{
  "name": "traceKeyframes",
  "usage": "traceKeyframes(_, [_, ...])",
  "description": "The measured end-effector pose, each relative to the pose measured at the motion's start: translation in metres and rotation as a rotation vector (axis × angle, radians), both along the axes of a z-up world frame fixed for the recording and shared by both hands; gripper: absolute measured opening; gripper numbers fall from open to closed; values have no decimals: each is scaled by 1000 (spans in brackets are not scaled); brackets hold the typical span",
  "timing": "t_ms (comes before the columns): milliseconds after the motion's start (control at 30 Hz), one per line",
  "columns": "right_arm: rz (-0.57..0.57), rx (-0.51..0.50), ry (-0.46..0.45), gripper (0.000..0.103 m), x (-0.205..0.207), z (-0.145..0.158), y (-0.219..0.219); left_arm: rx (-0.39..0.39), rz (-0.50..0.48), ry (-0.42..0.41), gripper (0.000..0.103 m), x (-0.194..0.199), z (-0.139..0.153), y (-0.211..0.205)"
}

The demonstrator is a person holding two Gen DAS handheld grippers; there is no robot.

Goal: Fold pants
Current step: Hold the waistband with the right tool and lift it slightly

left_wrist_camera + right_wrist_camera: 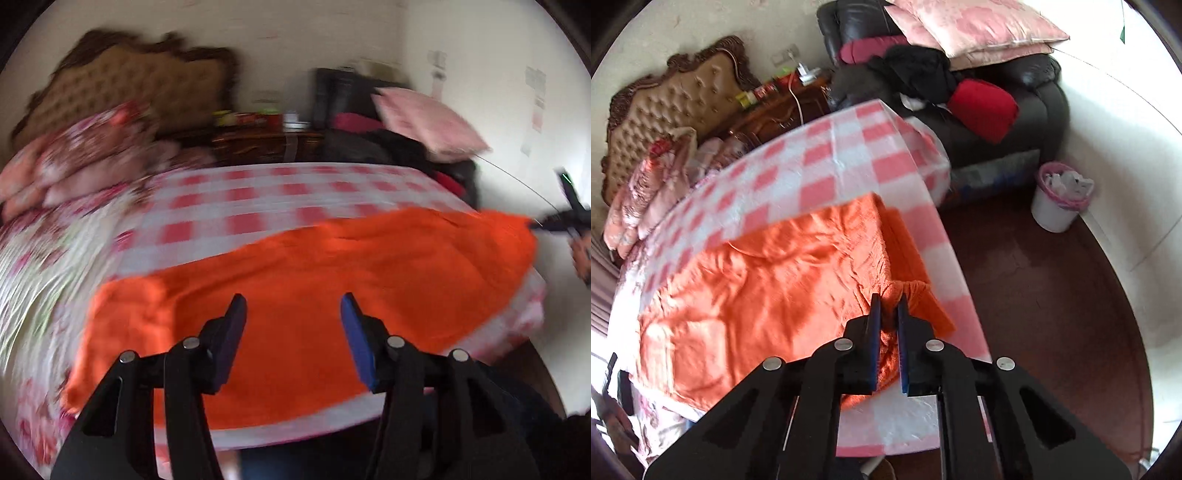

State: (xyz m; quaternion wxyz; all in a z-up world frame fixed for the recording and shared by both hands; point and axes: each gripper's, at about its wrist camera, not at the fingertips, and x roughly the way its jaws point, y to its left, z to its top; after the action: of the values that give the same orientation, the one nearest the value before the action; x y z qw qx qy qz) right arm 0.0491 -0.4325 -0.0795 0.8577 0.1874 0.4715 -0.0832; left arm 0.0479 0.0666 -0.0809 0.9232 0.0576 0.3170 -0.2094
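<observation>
Bedroom walls are pale, and a bed [871,155] with a pink-and-white checked cover fills the middle of both views. At its head stands a tufted tan headboard [672,110] in a carved dark frame, with flowered pink bedding [85,155] heaped below it. Beside the bed a dark wooden nightstand [266,142] carries small boxes, too blurred to tell apart. Past the far corner sits a black leather armchair [1041,107] piled with dark clothes, a red cushion [984,109] and pink pillows [979,22]. A white bin [1058,199] with a pink liner stands on the dark floor by the wall.

The orange pants [768,280] lie spread across the near part of the checked cover, rumpled.

The right tool [889,302] has its two blue fingers nearly together, pinching a bunched fold at the edge of the pants near the bed's side; the fabric puckers into the grip. In the left wrist view this same tool appears at the far right, at the tip of the orange cloth.

The left tool [293,306] hangs above the pants with its fingers apart and nothing between them.
</observation>
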Motion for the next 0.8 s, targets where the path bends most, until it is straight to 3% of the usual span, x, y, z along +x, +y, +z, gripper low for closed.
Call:
traceKeyframes(100, [31,31,-79,8,5,16,1,1,-274,-20,54,-14,-7,-114])
traceKeyframes(200, [30,6,-85,8,12,18,-2,16,-408,-20,54,-12,-18,-199])
traceKeyframes(300, [11,77,-8,8,15,-15,-15,106,-499,-31,54,-9,-35,-266])
traceKeyframes(500, [-5,127,44,8,-8,-52,-30,304,-565,-70,54,-18,-73,-321])
traceKeyframes(700, [22,58,20,8,-9,-57,-23,259,-557,-188,46,-50,-61,-337])
traceKeyframes(733, [24,56,15,8,-9,-57,-21,246,-565,-178,46,-48,-60,-342])
traceKeyframes(800, [40,108,-37,12,-12,-55,-25,144,-562,-53,46,-27,-52,-344])
